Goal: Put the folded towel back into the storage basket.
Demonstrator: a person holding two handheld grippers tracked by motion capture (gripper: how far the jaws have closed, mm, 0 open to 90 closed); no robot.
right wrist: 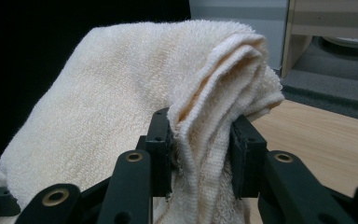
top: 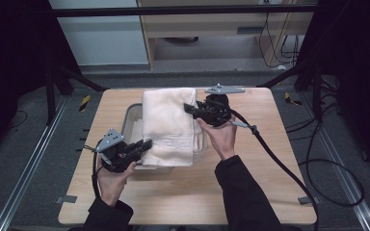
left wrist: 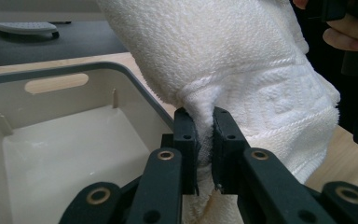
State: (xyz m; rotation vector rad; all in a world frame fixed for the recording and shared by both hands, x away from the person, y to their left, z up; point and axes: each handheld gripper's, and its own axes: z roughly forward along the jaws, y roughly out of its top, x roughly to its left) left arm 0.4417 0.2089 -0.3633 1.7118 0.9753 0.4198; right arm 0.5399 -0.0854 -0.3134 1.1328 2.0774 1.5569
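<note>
A folded cream towel (top: 166, 122) with a woven border pattern hangs stretched over a grey plastic bin (top: 131, 113) on the wooden table. My left gripper (top: 146, 145) is shut on the towel's near left corner, and the left gripper view has the cloth (left wrist: 242, 79) pinched thin between the jaws (left wrist: 206, 140). My right gripper (top: 189, 108) is shut on the far right edge. In the right gripper view, thick folded layers of towel (right wrist: 121, 93) bulge between the jaws (right wrist: 200, 144).
The bin's pale inside (left wrist: 70, 163) and its handle slot (left wrist: 56, 83) lie below and left of the towel. Bare tabletop (top: 183, 192) spreads in front of the bin. A black cable (top: 289, 168) trails from the right gripper off the table's right side.
</note>
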